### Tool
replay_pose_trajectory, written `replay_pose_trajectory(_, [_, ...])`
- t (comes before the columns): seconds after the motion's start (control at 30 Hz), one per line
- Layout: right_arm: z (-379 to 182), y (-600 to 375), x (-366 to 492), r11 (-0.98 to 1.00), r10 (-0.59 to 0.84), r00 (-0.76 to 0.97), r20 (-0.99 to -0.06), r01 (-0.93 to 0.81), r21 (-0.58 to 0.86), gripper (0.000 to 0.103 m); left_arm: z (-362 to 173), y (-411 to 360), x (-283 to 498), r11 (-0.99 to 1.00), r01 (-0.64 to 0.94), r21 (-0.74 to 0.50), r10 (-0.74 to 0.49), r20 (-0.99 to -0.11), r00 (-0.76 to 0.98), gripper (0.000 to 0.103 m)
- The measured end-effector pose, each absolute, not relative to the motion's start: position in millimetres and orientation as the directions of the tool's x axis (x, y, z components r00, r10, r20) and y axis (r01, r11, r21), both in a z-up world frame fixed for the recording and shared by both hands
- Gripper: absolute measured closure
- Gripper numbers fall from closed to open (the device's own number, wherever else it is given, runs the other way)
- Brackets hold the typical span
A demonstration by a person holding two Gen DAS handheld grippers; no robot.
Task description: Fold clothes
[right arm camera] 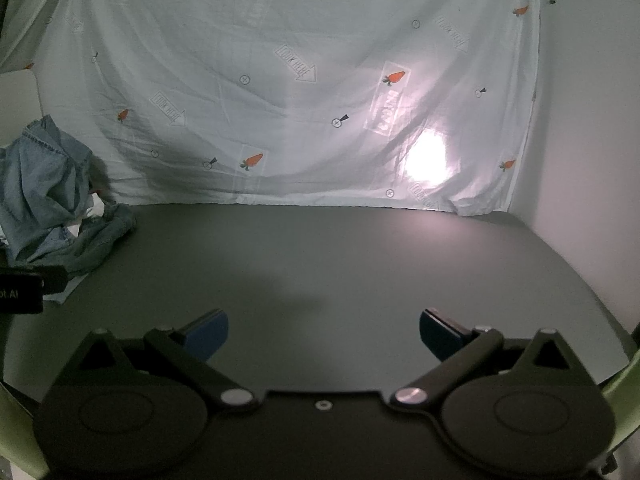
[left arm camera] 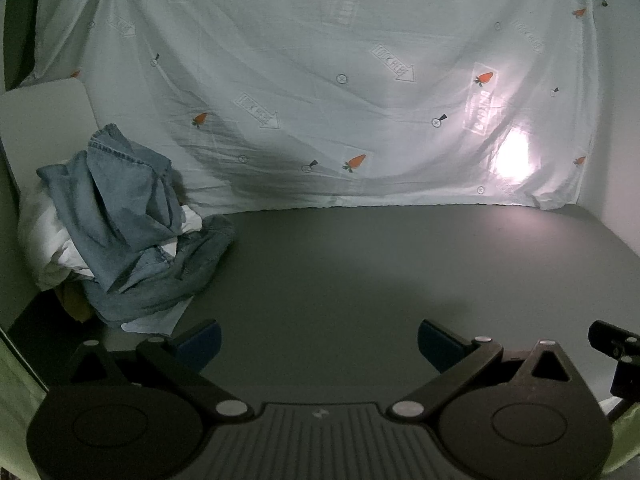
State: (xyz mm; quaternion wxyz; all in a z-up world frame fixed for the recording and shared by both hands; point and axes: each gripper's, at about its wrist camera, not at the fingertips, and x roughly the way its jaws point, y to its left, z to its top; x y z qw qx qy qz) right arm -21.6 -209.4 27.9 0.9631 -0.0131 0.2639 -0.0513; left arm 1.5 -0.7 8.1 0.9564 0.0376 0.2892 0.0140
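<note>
A heap of crumpled clothes [left arm camera: 120, 232], light blue denim over white pieces, lies at the far left of the dark grey table [left arm camera: 360, 272]. It also shows in the right wrist view [right arm camera: 52, 204] at the left edge. My left gripper [left arm camera: 319, 340] is open and empty, above the table's near part, to the right of the heap. My right gripper [right arm camera: 324, 334] is open and empty over bare table, further right of the heap.
A pale sheet with carrot prints [left arm camera: 320, 80] hangs behind the table, with a bright light spot [left arm camera: 514, 158] on it. A white board [left arm camera: 40, 120] leans behind the heap. The other gripper's body [right arm camera: 20, 292] shows at the left edge.
</note>
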Motion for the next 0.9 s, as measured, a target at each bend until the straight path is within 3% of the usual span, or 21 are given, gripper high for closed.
replay_pose_trajectory(0.9, [23.4, -212.5, -19.3, 0.991, -0.133, 0.866, -0.482, 0.133, -0.034, 0.000, -0.9, -3.1, 4.5, 0.994, -0.013, 0.110, 0.071, -0.542, 0.838, 0.000])
